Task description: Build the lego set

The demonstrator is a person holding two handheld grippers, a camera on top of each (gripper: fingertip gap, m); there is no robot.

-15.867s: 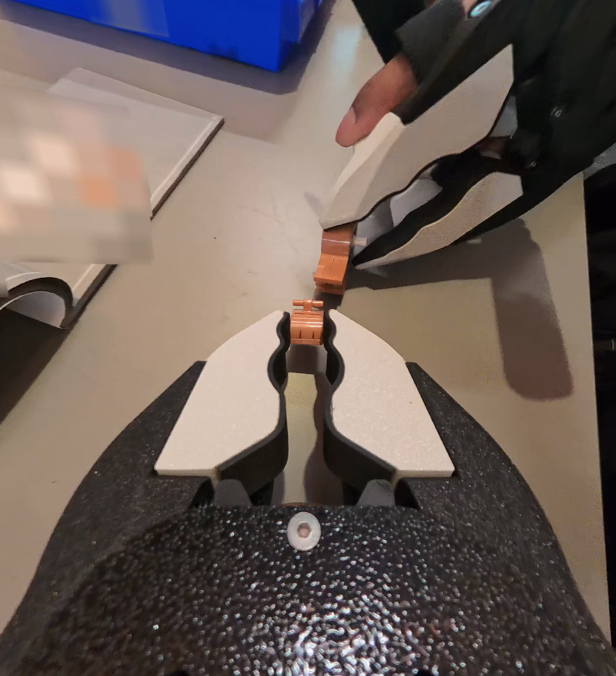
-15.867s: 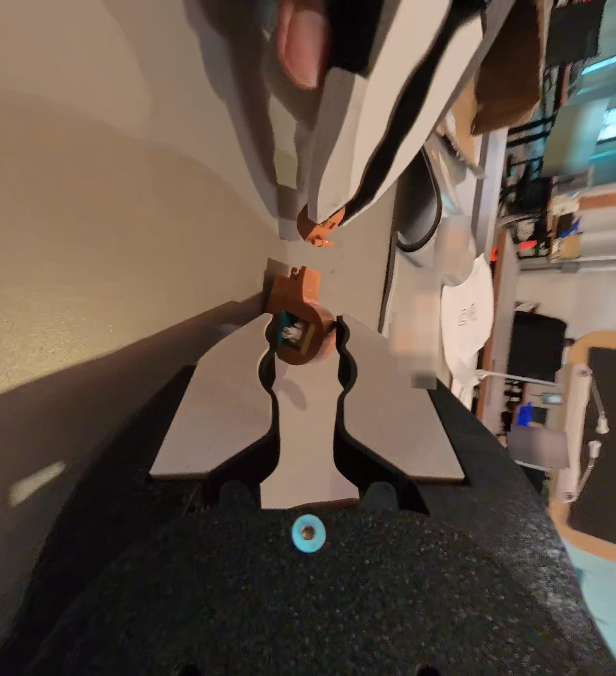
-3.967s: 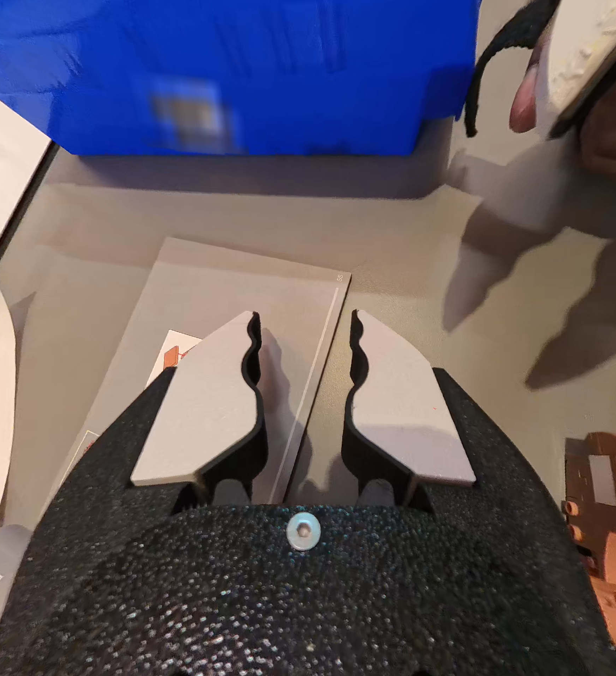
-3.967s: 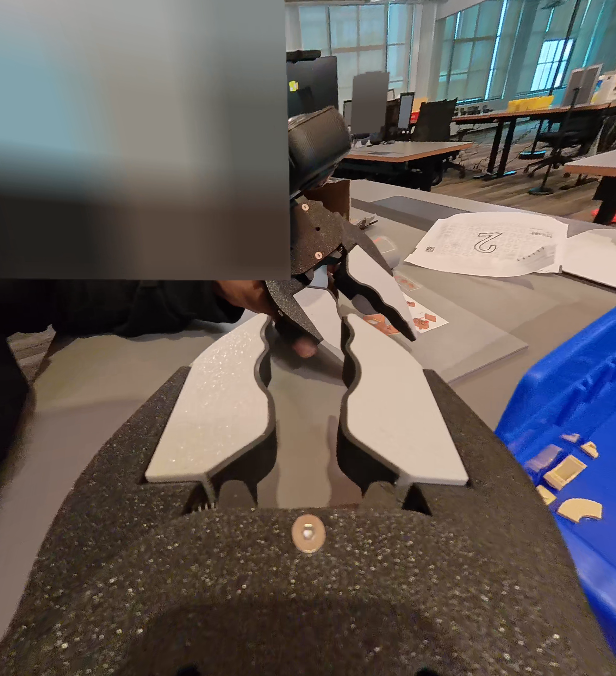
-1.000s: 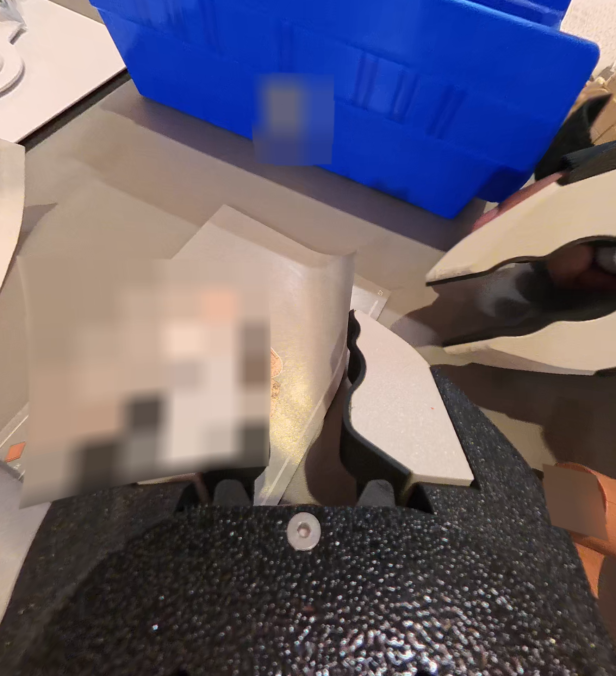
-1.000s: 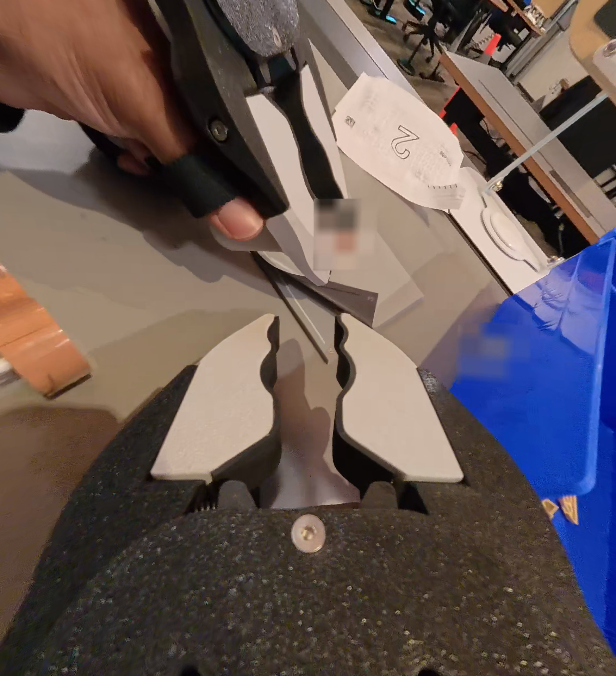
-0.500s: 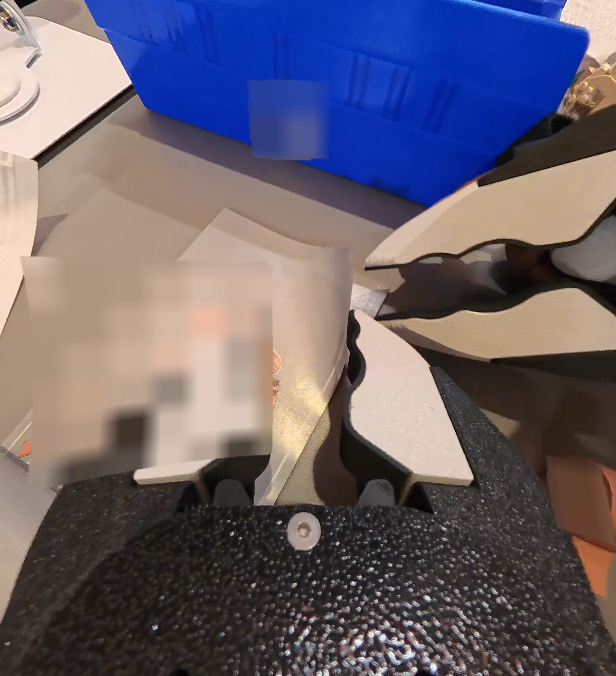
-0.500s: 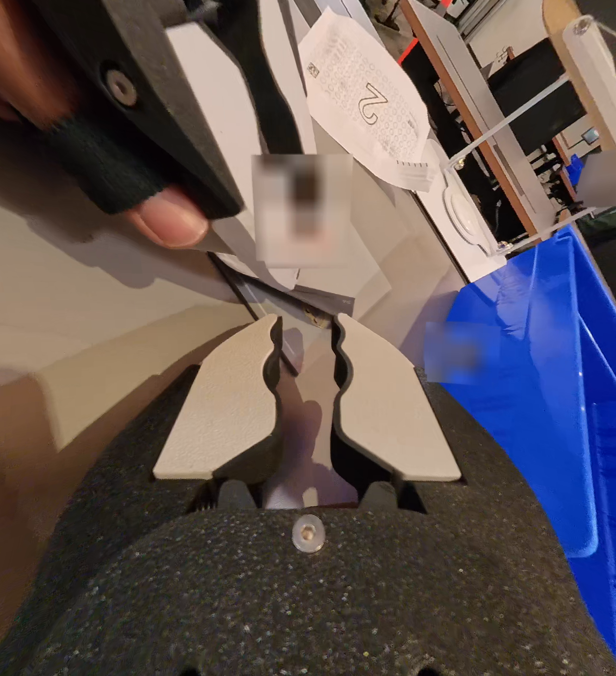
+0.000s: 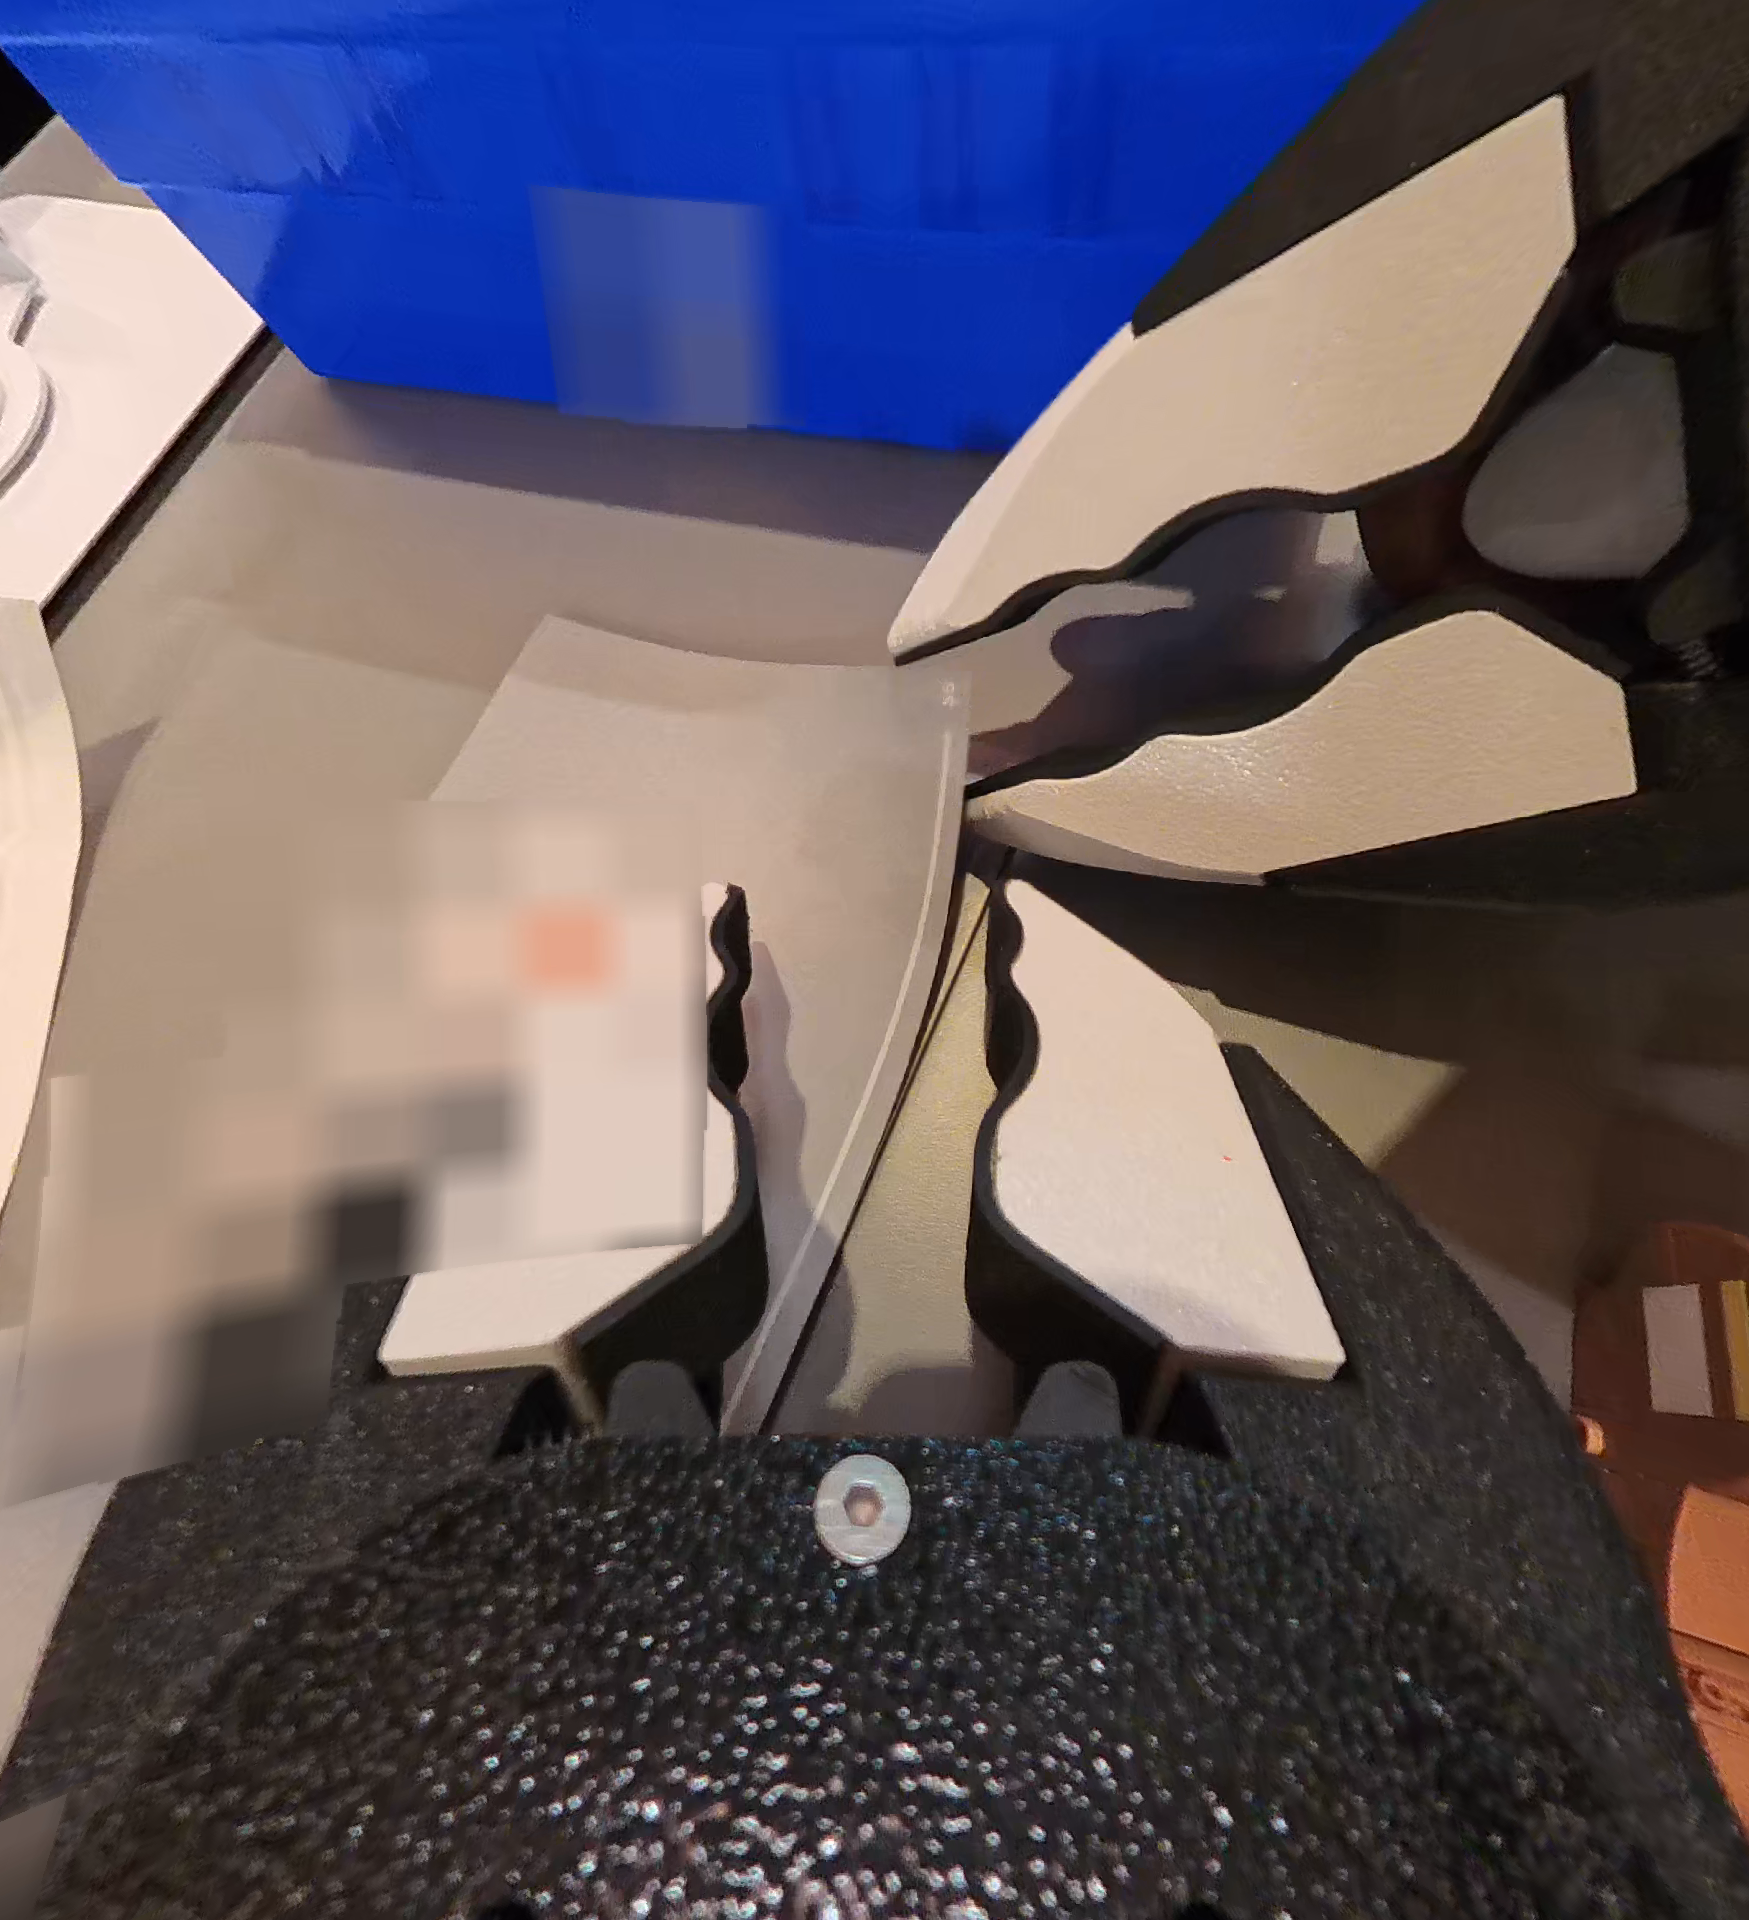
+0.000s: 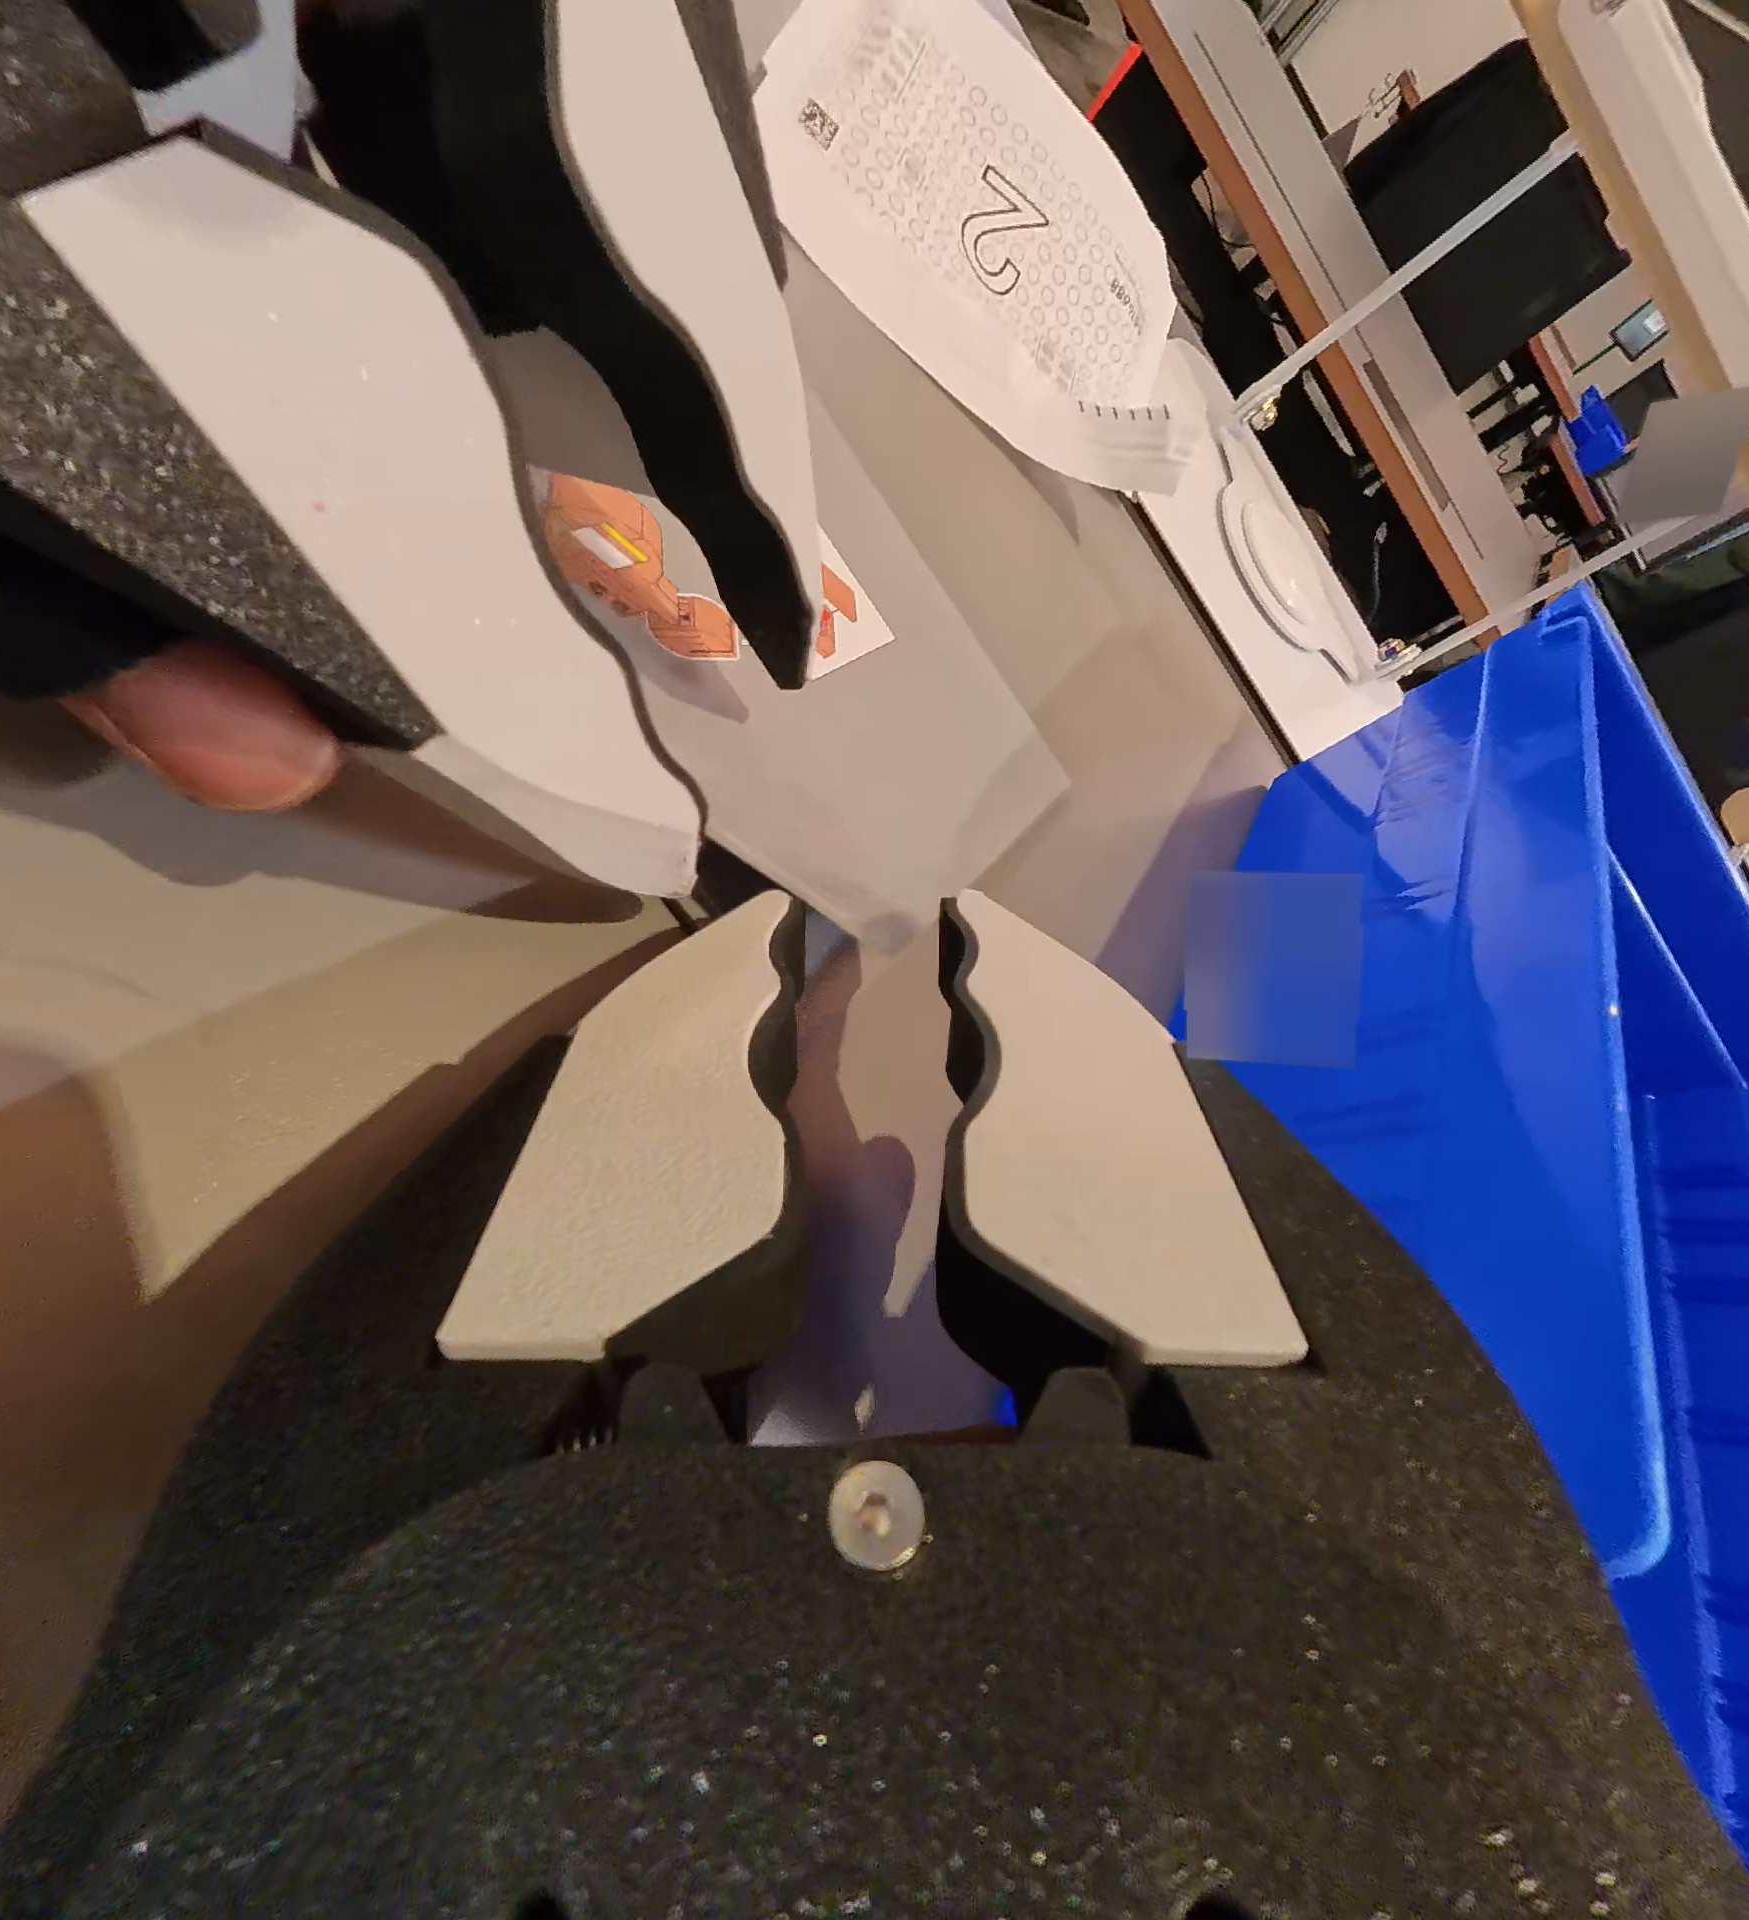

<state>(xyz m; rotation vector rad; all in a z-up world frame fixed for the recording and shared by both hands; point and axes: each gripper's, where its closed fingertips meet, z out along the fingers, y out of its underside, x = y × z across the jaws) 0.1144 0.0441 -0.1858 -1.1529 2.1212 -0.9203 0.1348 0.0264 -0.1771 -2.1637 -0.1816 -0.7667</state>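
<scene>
Each gripper [image 9: 859,914] [image 10: 870,925] has a black, pebbly-textured body, 2 pale grey fingers [image 9: 1140,1143] with wavy black inner edges, and 1 silver hex screw [image 9: 862,1509] at centre. A thumb [image 10: 215,743] wears a black cuff.

This was an open-plan office or lab workspace. Long wood-edged desks [image 10: 1254,187] ran into the distance, with dark monitors [image 10: 1493,239] beyond. On the grey worktable [image 9: 558,540] sat a blue plastic parts bin [image 10: 1535,935] and printed sheets [image 10: 963,239].
</scene>
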